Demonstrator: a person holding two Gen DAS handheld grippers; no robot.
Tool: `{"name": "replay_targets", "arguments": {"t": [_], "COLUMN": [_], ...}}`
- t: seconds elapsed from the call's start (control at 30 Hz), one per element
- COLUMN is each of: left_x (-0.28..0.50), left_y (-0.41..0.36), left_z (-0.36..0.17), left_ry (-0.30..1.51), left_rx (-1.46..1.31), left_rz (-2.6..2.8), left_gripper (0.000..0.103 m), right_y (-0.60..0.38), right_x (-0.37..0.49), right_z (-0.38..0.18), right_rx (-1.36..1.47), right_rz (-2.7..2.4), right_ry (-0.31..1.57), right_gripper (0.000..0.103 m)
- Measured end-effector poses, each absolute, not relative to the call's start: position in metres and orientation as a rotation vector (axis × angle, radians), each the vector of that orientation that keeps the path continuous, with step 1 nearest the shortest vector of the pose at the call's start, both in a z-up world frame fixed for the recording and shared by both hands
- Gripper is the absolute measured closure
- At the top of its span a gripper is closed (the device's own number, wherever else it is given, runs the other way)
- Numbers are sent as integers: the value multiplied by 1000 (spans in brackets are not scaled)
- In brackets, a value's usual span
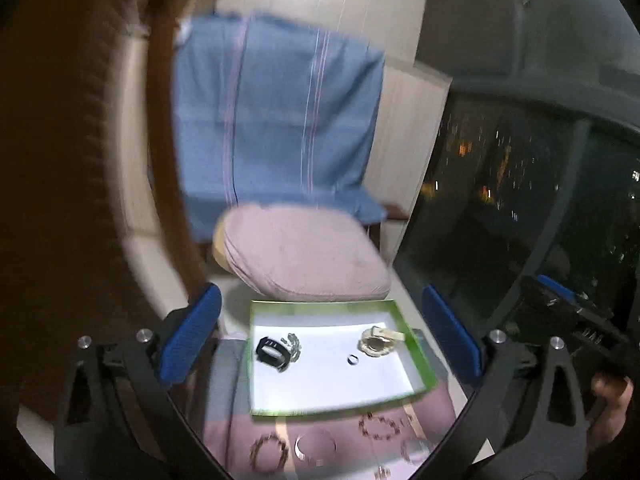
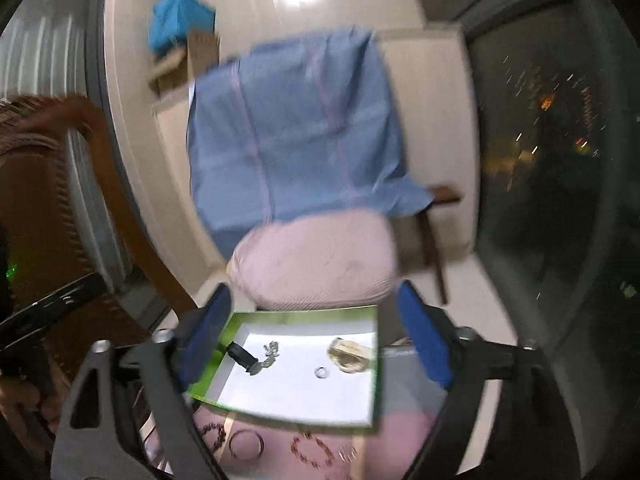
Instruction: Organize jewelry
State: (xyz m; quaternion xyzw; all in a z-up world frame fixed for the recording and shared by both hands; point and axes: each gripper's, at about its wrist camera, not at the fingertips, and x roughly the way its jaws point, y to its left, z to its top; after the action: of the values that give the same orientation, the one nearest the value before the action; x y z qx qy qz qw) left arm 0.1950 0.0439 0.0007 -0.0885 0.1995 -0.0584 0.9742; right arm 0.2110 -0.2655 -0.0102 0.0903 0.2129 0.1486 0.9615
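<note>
Both grippers hang above a glass table with nothing between their blue pads — the left gripper (image 1: pixel 320 340) has its jaws spread wide, and the right gripper (image 2: pixel 316 340) is spread just as wide; both frames are blurred. On the table sits a green-rimmed tray (image 1: pixel 416 354) with a white floor; inside it lie a black band (image 1: pixel 271 353) at the left, touching a small silver chain (image 1: pixel 293 345), a small ring (image 1: pixel 352 359) near the middle, and a pale gold piece (image 1: pixel 378 342) at the right. Outside the tray, on its near side, lie a beaded bracelet (image 1: pixel 269 451), a clear bangle (image 1: pixel 316 446) beside it, and a dark beaded bracelet (image 1: pixel 380 427). Beyond the tray stands a chair with a pink cushion (image 1: pixel 304 256) — a blue cloth (image 1: pixel 276 120) is draped over its back.
</note>
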Motion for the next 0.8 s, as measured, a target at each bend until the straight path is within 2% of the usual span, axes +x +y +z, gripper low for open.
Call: {"name": "replay_targets", "arguments": {"t": [0.2, 0.33, 0.6, 0.8], "left_x": [75, 28, -9, -18], "left_y": [33, 19, -4, -5], "left_z": [-34, -60, -109, -109], "left_ry": [442, 508, 652, 664], "left_rx": [-186, -182, -193, -186], "left_rz": [-122, -107, -82, -84], "left_gripper": [4, 4, 4, 4], "right_y": [-282, -276, -257, -260], "right_x": [79, 40, -4, -15], "right_z": [-32, -61, -93, -92], "right_rx": [163, 155, 89, 105], "right_rz": [254, 241, 254, 257], "right_ry": [421, 506, 595, 605], "right_gripper": [12, 12, 12, 12]}}
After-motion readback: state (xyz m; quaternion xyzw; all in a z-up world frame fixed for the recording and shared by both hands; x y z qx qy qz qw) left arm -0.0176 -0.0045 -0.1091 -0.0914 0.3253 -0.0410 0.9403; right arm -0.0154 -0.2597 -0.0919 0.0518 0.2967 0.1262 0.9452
